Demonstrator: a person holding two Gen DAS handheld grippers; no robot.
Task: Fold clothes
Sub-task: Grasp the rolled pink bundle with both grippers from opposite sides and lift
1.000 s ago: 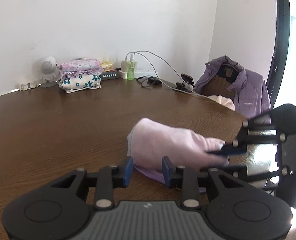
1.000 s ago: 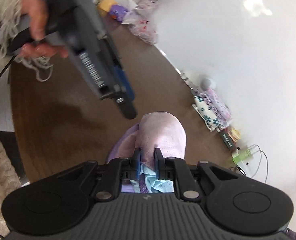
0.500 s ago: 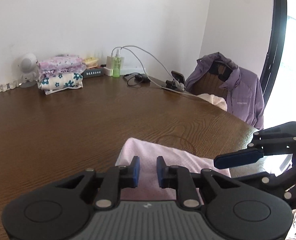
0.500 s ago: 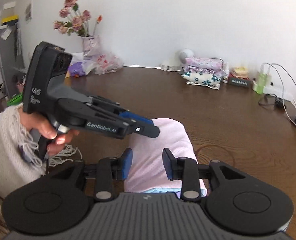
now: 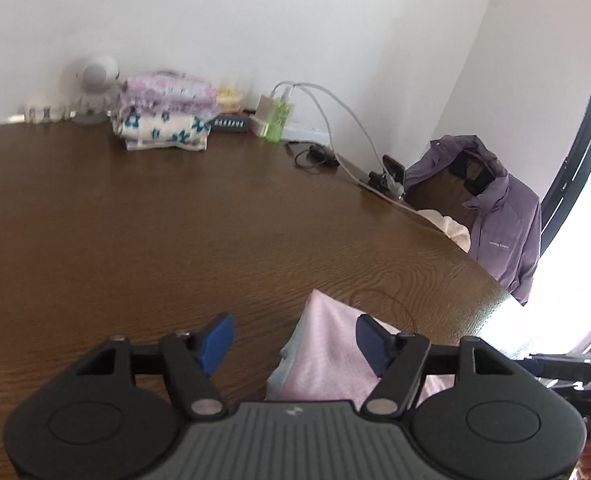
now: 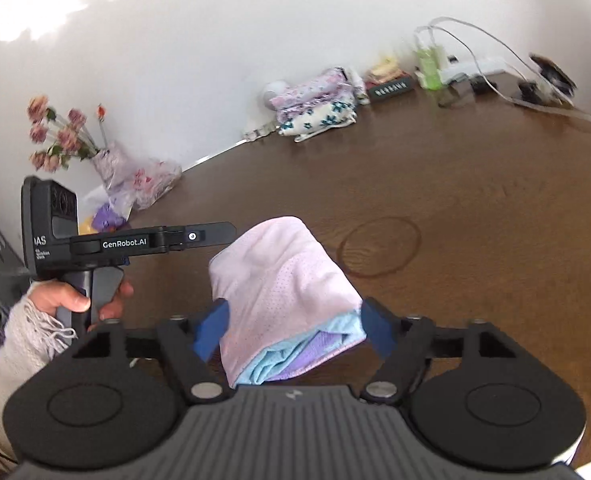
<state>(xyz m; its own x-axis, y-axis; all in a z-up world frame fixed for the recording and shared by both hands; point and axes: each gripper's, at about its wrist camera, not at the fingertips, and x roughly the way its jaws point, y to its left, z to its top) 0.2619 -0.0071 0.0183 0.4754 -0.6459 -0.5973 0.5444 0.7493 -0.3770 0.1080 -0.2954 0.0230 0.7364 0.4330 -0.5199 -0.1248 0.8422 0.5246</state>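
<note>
Dark wood-grain table [image 6: 475,208], rounded edge. Folded pink mesh garment [image 6: 283,288] near its front edge, blue and purple layers showing at the open end. Stack of folded floral cloths [image 5: 163,120] at the far edge by the wall. Right gripper [image 6: 293,330] spread wide, straddling the garment without gripping. Left gripper [image 5: 295,340] likewise wide, empty, beside the garment; in the right view, seen side-on.

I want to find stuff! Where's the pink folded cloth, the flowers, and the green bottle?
pink folded cloth [image 6: 283,280]: right wrist view, middle of its top pink layer.
flowers [image 6: 61,136]: right wrist view, on the blooms, far left.
green bottle [image 5: 278,117]: left wrist view, on the bottle's body by the wall.
</note>
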